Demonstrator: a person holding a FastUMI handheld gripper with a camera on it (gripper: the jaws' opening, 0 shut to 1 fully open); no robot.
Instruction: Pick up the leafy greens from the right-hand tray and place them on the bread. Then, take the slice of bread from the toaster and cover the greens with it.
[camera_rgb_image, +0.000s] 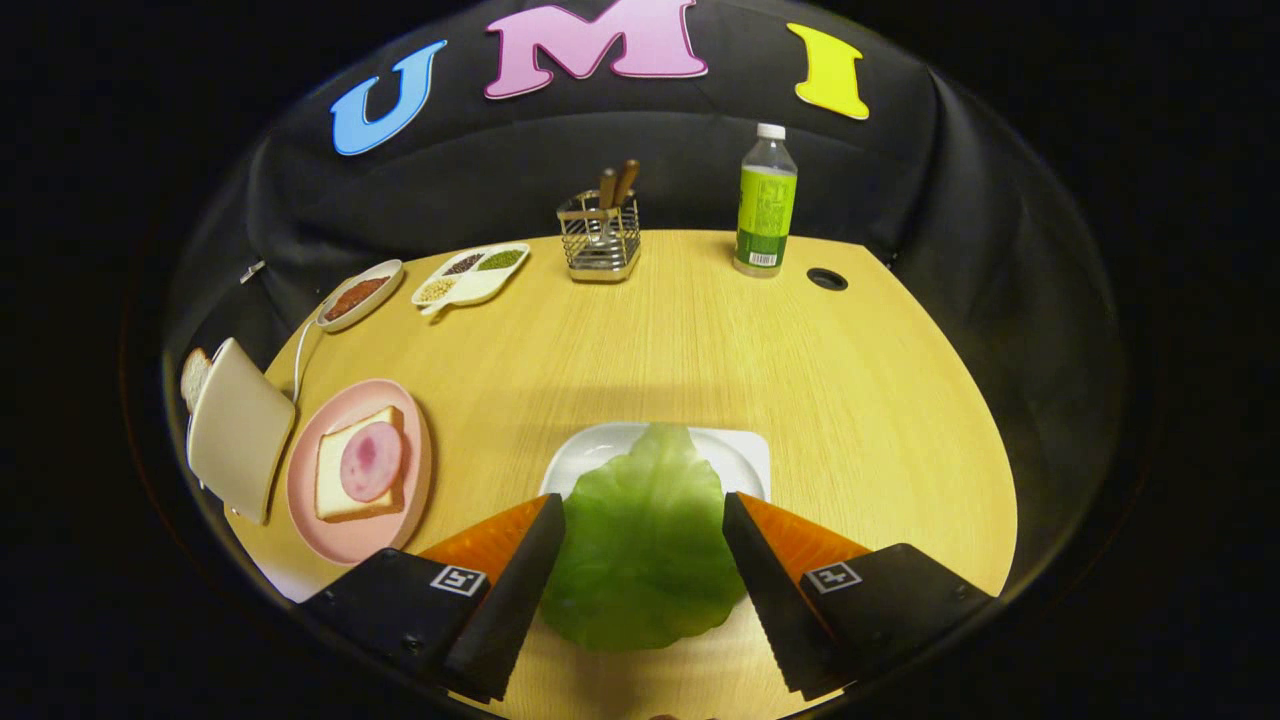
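The gripper (644, 520) hangs over a lettuce leaf (642, 545) on its white tray (745, 455) near the table's (700, 340) front edge, jaws wide and flanking the leaf, apparently set to close. Whether the fingers touch it is unclear. Ham-topped bread (345, 475) waits on a pink plate (355, 545) by the left edge, beside a toaster (238, 428) holding a half-hidden slice (194, 378).

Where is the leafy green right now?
In the gripper view, the leafy green lies between the open gripper fingers, overhanging the white tray.
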